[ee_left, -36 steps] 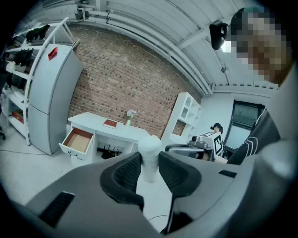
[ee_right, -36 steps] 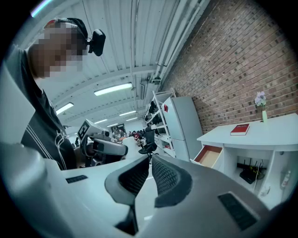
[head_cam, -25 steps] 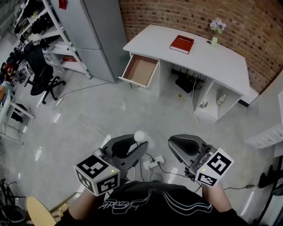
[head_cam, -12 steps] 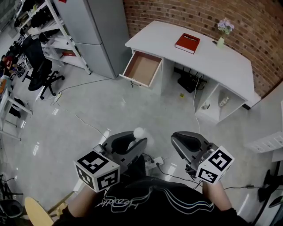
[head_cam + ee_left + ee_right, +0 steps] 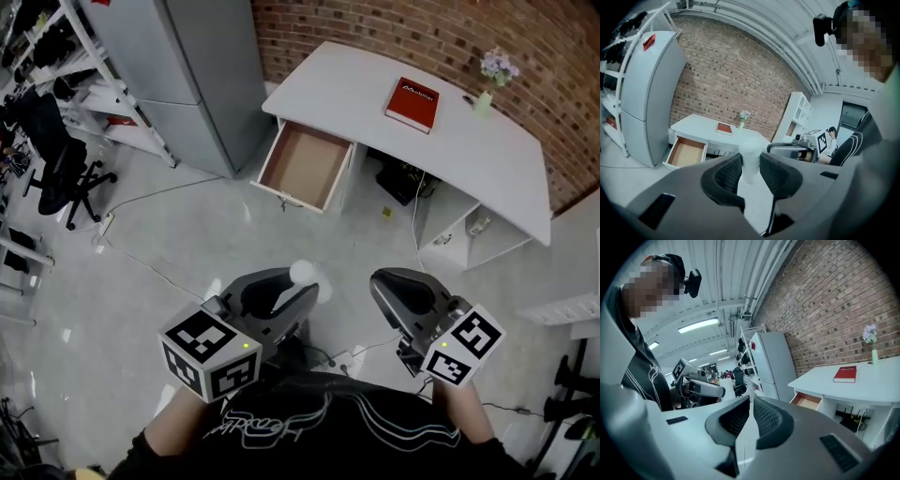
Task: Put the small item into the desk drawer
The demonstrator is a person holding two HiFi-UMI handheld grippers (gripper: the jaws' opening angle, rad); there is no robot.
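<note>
Half done: my left tongs clamp the small white item, right tongs together and empty, open drawer well away at 12 o'clock, so carrying and dropping remain.

White small item, red book, tan drawer

The left gripper is pinching a small white item between its dark ribbed jaws at six o'clock. At nine o'clock a white desk is standing against a brick wall, its drawer hanging open and a red book lying on top. The right gripper is hovering at three o'clock.
</note>
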